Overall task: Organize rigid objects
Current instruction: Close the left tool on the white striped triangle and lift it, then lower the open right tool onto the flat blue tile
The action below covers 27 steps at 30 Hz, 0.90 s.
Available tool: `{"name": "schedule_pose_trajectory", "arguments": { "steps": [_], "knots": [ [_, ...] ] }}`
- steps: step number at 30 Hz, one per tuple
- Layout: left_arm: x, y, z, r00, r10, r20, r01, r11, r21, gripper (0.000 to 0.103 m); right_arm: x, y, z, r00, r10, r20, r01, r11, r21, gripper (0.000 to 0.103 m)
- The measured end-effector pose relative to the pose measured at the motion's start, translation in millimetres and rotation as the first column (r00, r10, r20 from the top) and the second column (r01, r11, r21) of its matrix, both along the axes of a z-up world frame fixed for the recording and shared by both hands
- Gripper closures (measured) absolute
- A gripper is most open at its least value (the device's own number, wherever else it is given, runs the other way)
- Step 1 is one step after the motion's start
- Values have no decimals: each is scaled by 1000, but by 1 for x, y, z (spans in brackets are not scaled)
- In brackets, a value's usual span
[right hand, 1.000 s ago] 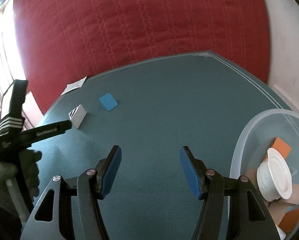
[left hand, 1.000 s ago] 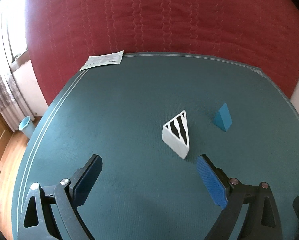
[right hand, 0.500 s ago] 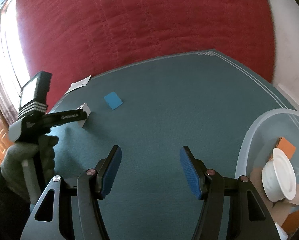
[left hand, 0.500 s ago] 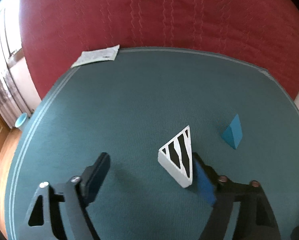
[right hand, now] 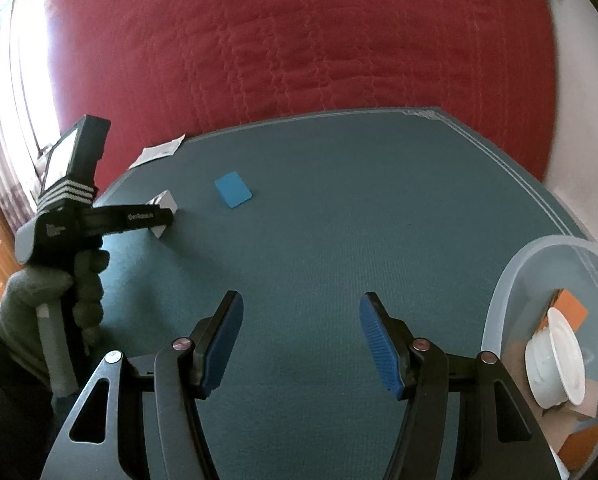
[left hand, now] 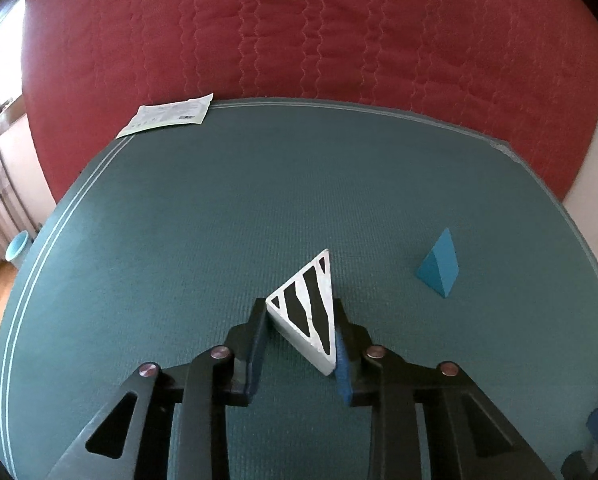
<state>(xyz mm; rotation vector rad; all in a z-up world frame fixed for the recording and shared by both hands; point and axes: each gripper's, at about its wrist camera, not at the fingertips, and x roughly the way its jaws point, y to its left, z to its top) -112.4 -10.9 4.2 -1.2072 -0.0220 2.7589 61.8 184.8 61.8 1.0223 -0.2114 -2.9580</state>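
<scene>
White triangular wedge block with black stripes: stood on teal mat surface, between closing fingers of left gripper, pads at both flanks for lifting. Right gripper: fingers apart, empty, beside clear plastic bin, likely destination.

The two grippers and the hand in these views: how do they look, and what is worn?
Both the left gripper and the right gripper have black frames with triangular cut-outs, silver rivets and blue ribbed pads. From the right wrist view, the left gripper body is black with white stripes and small white lettering. The hand holding it wears a grey knitted glove.
</scene>
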Motion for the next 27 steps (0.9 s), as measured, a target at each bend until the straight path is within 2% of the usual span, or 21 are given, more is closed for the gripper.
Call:
{"name": "schedule_pose_trajectory", "arguments": {
  "steps": [8,15,22,27],
  "knots": [
    [1,-3,1,1000,-3,-11,3,1000,23,73,-1,-15,1,1000,-11,2,11,996,91,41],
    [6,-8,3,1000,-1,-12,1,999,40,73,-7,-24,1,1000,15,24,-18,992,126,41],
    [11,-12,5,1000,2,-13,-2,999,53,73,-26,-35,8,999,41,25,-44,990,137,41],
    [11,-15,6,1000,12,-9,-11,998,54,73,-45,-47,7,998,60,37,-66,980,190,41]
  ]
}}
